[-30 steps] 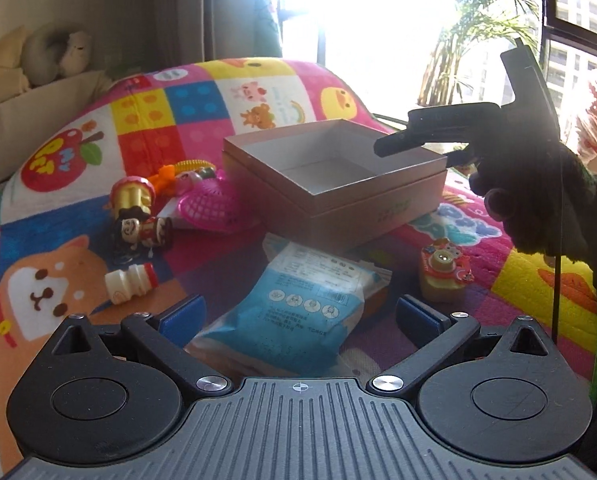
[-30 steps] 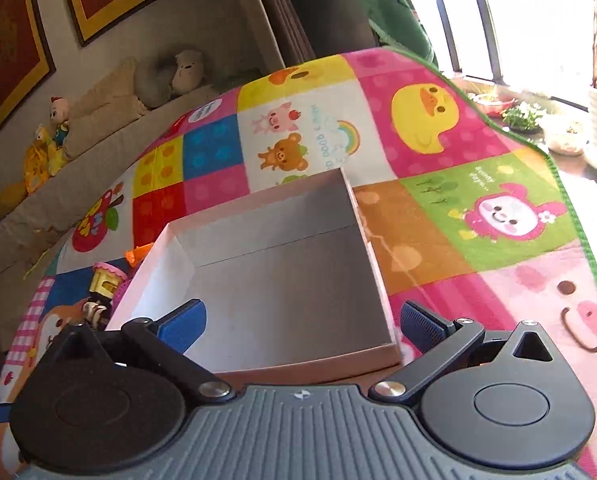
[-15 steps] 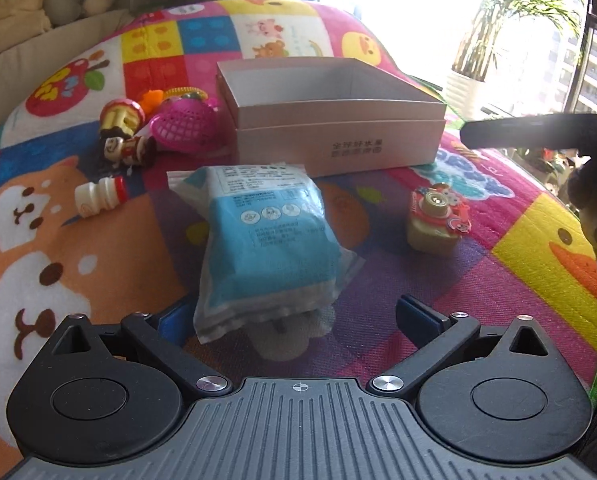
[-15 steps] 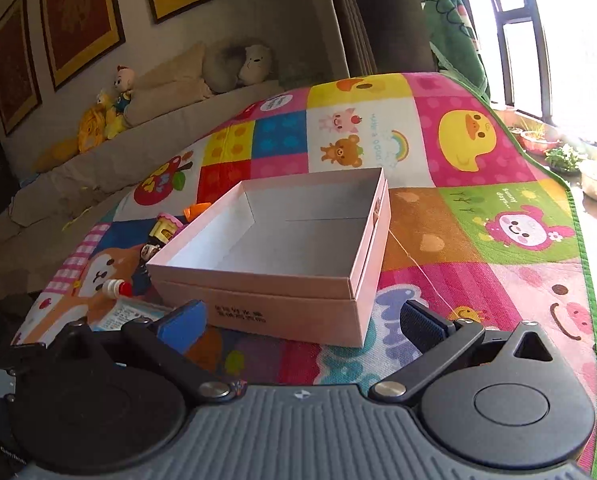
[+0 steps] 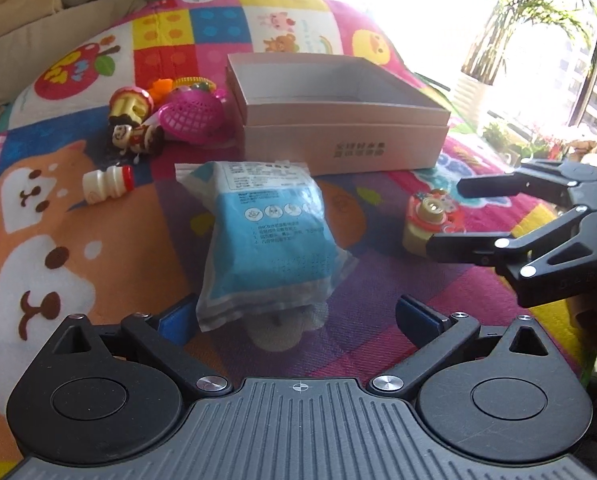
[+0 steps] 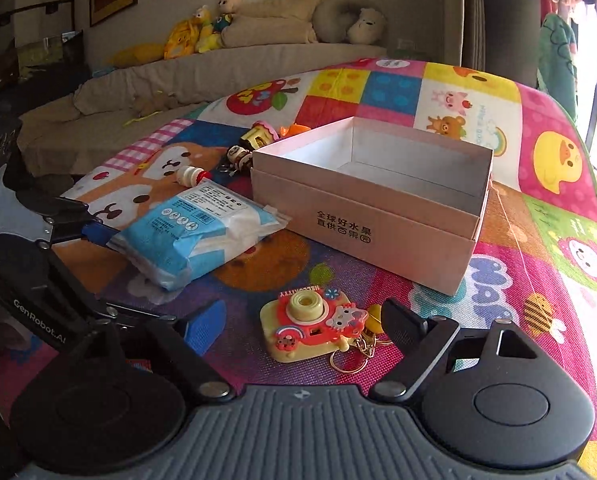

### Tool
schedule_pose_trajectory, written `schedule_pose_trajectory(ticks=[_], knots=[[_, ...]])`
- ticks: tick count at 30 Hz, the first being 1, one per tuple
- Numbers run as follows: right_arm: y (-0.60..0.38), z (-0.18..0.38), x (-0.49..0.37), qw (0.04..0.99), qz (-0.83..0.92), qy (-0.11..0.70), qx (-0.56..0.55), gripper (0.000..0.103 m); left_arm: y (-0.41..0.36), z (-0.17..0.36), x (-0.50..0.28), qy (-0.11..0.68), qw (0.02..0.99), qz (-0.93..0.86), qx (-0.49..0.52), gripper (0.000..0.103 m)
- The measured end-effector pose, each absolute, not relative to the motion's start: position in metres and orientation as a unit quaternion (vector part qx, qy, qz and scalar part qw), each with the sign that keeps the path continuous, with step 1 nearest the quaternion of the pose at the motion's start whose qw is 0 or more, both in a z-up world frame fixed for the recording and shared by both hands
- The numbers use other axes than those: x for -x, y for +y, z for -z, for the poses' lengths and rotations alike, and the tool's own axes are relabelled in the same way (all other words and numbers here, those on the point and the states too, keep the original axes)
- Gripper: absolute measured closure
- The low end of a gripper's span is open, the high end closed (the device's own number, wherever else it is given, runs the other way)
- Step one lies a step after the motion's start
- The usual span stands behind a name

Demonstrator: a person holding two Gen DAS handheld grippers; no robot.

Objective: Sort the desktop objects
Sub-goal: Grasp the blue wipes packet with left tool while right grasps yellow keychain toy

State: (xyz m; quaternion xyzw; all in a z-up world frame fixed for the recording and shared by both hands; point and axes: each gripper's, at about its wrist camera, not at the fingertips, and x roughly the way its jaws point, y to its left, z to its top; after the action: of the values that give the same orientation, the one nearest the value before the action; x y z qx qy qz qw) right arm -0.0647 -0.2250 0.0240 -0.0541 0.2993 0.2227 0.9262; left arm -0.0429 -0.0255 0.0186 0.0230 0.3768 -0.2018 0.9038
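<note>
My right gripper [image 6: 304, 326] sits at the bottom centre of its view with its jaws closing around the toy camera [image 6: 312, 326], which lies on the play mat [image 6: 554, 160] between the pads, not yet pinched. My left gripper [image 5: 294, 314] stands wide at the bottom of its view, the blue packet [image 5: 268, 240] lying between its fingers, untouched on the right side. The empty pink box [image 5: 338, 136] sits upper centre, beyond both.

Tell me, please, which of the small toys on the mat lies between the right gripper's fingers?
The toy camera keychain, alone beside the box. The right gripper is closing around it without touching; the other toys cluster across the mat.
</note>
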Motion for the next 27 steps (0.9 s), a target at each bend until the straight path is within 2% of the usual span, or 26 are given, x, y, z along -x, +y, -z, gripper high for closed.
schedule_pose_trajectory(ticks=[4,8,16,20,27], knots=[[-0.236,-0.017,0.064,0.928,-0.206,0.307,0.043,0.014,-0.025,-0.037,0.040,0.342,0.923,0.177,0.001,0.000],[-0.245,-0.017,0.068,0.933,-0.192,0.304,0.027,0.013,-0.040,-0.032,0.015,0.348,0.927,0.143,0.001,0.000],[-0.234,-0.027,0.073,0.929,-0.220,0.291,0.069,0.012,-0.039,-0.018,0.004,0.350,0.930,0.110,-0.030,0.000],[-0.225,-0.032,0.058,0.920,-0.256,0.291,0.062,0.005,-0.019,-0.019,0.006,0.353,0.932,0.084,-0.017,0.000],[-0.219,-0.020,0.029,0.893,-0.292,0.341,0.034,0.001,0.001,-0.022,0.008,0.356,0.932,0.071,0.004,0.000]])
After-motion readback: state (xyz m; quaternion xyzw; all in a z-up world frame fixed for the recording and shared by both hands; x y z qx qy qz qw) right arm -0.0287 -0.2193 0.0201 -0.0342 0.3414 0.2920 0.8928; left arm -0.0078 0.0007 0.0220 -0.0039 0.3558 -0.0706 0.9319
